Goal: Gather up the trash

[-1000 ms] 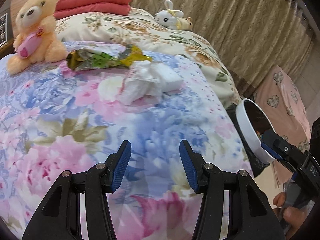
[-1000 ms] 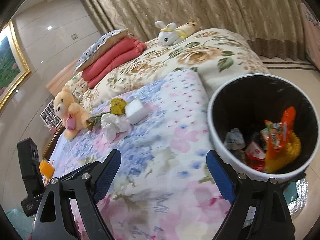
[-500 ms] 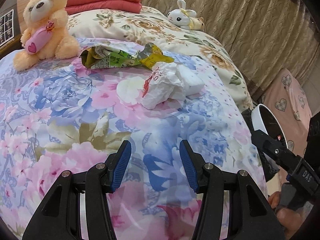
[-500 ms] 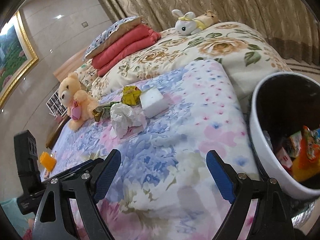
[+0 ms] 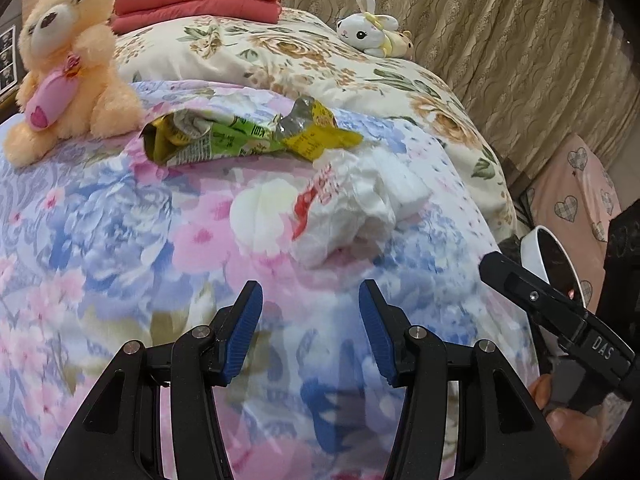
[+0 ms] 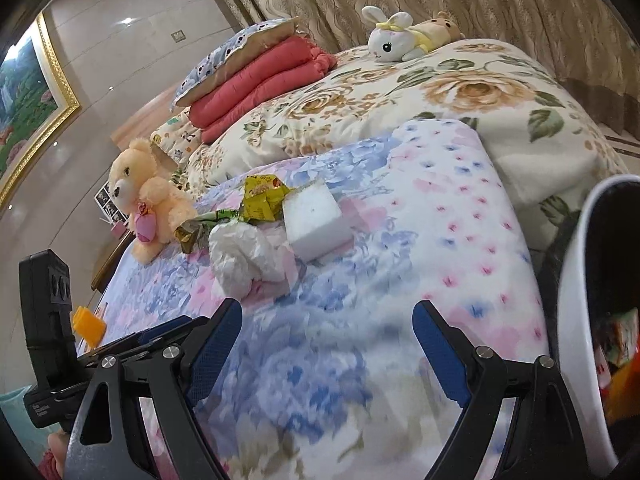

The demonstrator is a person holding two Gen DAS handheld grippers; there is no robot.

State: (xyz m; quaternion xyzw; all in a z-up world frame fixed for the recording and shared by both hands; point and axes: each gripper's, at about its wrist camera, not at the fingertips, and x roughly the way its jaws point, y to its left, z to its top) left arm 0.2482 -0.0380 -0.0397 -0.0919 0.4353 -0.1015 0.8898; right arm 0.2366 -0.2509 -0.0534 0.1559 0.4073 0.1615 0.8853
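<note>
Trash lies on the floral bedspread: a crumpled white tissue wad (image 5: 344,208) (image 6: 244,256), a white foam block (image 6: 316,220) (image 5: 404,188), a green wrapper (image 5: 212,140) (image 6: 204,222) and a yellow wrapper (image 5: 320,136) (image 6: 264,198). My left gripper (image 5: 311,320) hovers just short of the tissue wad, open and empty. My right gripper (image 6: 328,344) stands wide open over the bedspread, nothing between its fingers, the tissue ahead to its left. A white trash bin (image 6: 580,320) (image 5: 536,248) with wrappers inside stands at the bed's right edge.
A peach teddy bear (image 5: 64,64) (image 6: 144,196) sits left of the trash. A white bunny plush (image 5: 368,32) (image 6: 396,40), folded red quilts (image 6: 260,84) and a pillow lie further back. Curtains hang behind. A heart-print cloth (image 5: 572,188) lies right of the bed.
Both grippers have moved toward the trash pile, which now looks larger and closer. The bin has slid toward the right edge of the right wrist view. Neither gripper's opening has changed.
</note>
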